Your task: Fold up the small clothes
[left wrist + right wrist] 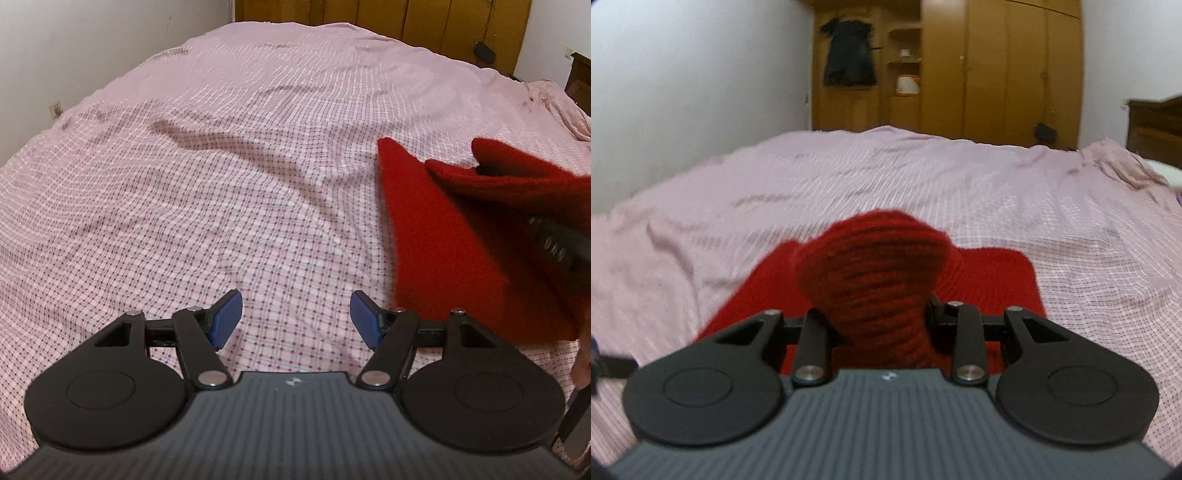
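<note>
Red knit garment (454,236) at right edge of left wrist view, raised off pink checked bedspread (221,184), other gripper's black parts behind it | left gripper (295,317): blue pads wide apart, nothing between | right wrist view: right gripper (882,325) jaws clamped on bunched red knit, rest draping to bedspread | wardrobe (997,66) behind.

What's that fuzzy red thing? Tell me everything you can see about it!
It is a red knitted woolly garment, small, with chunky ribbed stitches and a fuzzy surface. A bunched-up part of it is pinched between the jaws of the right gripper, which lifts that part up off the bed. The rest hangs down and spreads flat on the pink checked bedsheet. From the left wrist view it looks doubled over, with layers showing at its top edge. The left gripper is open and not touching it.
</note>
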Demonstrator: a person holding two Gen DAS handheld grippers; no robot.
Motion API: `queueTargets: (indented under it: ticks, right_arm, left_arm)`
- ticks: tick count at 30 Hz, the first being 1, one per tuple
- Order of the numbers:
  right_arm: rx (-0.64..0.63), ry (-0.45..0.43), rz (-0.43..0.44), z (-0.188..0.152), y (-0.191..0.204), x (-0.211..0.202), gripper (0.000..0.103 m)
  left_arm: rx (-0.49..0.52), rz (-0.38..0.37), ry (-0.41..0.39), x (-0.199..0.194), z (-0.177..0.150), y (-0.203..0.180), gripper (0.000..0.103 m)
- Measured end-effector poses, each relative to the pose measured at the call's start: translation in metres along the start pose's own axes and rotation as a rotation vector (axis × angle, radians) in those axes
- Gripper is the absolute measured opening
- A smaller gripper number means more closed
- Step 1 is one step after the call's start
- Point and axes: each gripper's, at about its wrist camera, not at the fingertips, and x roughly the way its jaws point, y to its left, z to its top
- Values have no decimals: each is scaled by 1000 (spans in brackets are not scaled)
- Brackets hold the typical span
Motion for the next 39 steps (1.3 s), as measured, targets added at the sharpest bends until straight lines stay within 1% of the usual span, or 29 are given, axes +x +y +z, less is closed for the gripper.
queueTargets:
  ticks: [2, 5, 9, 11, 13, 15, 16, 18, 19, 21, 22, 23, 26, 31, 35, 39]
  right_arm:
    - [-30, -4, -10, 0, 3, -2, 34]
    - [-35, -11, -19, 5, 4, -7, 34]
    - [-25, -91, -57, 25, 3, -19, 33]
    - [1, -117, -47, 34, 3, -27, 33]
    - [-15, -126, -38, 36, 12, -30, 33]
    - [-52, -112, -24, 28, 25, -27, 33]
    - [-70, -87, -14, 22, 32, -23, 33]
    - [-119, 6, 1, 10, 45, -11, 37]
    - [-155, 28, -4, 3, 51, -9, 39]
    - [-226, 9, -27, -3, 63, -19, 42]
    - [-237, 14, -14, -2, 65, -26, 48]
    - [-225, 19, 13, 0, 64, -33, 54]
    - [-165, 28, 104, 11, 57, -60, 60]
    - [-97, 24, 219, 21, 36, -101, 58]
    - [-7, 44, 259, 26, 2, -120, 58]
    - [107, 48, 245, 30, -38, -126, 58]
  left_arm:
    - [-8, 2, 2, 1, 0, 5, 72]
    - [-29, 3, 0, 1, 0, 15, 72]
    - [-51, -2, -6, -1, 1, 27, 72]
    - [-58, 2, -10, -2, 1, 34, 72]
    - [-66, 9, -12, -3, 1, 40, 72]
    - [-76, 15, -16, -5, 0, 45, 72]
    - [-79, 18, -17, -5, 0, 48, 72]
    - [-85, 20, -19, -7, -1, 51, 72]
    - [-86, 21, -18, -8, -2, 52, 72]
    - [-82, 21, -20, -11, -4, 54, 72]
    - [-77, 22, -23, -12, -5, 54, 72]
    - [-71, 25, -26, -13, -6, 54, 72]
    - [-65, 35, -32, -16, -5, 53, 72]
    - [-69, 1, -47, -25, -1, 48, 72]
    - [-63, -56, -55, -33, 7, 36, 72]
    - [-75, -128, -56, -37, 24, 20, 72]
